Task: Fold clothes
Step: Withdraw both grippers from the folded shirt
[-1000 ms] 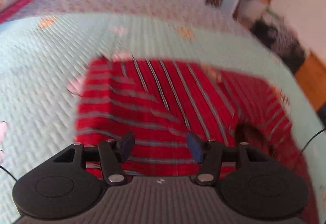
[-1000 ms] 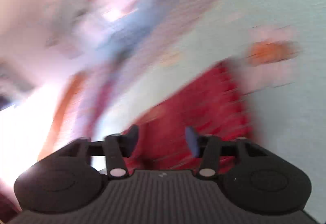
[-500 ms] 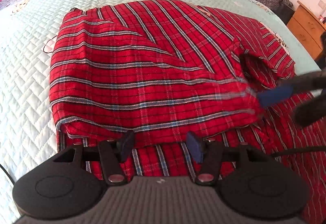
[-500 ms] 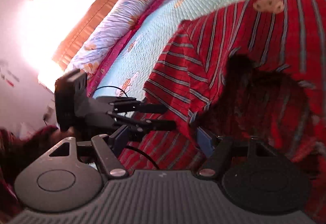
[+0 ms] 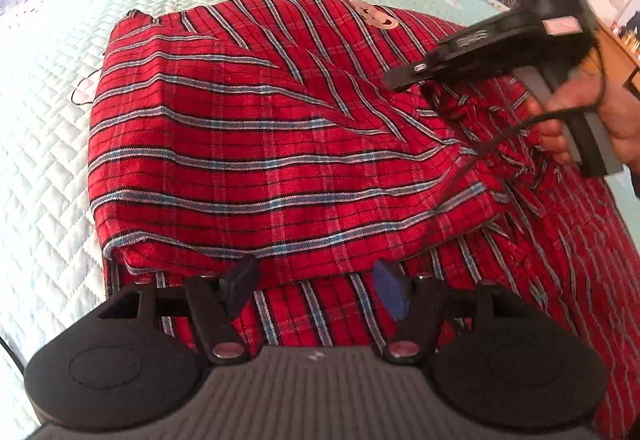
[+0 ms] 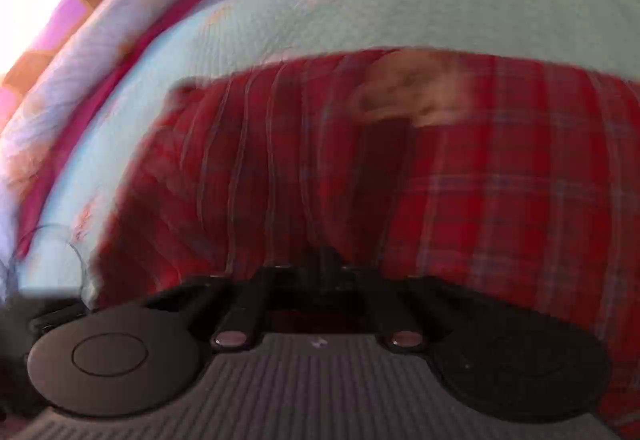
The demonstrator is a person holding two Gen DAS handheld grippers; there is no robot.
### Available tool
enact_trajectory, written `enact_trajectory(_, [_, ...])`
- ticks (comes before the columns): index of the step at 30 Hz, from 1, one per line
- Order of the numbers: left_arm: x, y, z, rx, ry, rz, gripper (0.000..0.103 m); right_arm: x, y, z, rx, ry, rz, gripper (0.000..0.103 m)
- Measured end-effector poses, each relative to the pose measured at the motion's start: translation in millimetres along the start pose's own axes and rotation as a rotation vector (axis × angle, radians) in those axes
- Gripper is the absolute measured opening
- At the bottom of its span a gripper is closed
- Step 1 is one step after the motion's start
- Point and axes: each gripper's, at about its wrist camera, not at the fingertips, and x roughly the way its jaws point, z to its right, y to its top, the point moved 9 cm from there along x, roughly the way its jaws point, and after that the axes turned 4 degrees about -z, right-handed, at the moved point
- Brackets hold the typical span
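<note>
1. Red plaid shirt lies partly folded on the quilted bed cover, top layer doubled over lower layer near the front edge.
2. L gripper hovers just above shirt's near fold; jaws apart & have just been widening, nothing between them, pads clear of cloth.
3. R gripper, held by a hand, sits over shirt's bunched right side in left wrist view.
4. R wrist view badly blurred; fingers look drawn close together but can't tell if clenched or grasping cloth.
5. Pillow lies along the bed's far left edge.
</note>
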Motion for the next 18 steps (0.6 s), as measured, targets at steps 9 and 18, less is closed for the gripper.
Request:
enact_trajectory(9, [-6.0,-4.3,-4.1,-0.028,-0.032,-0.027,0.066,-9.2,-32.2,-81.8,-0.053,0.194,-0.015,0.065])
enact_trajectory(18, [-50.9,31.8,7.0,-0.066,-0.129,0.063,0.066,-80.5,-52.0,-56.0,0.066,0.033,0.178,0.062])
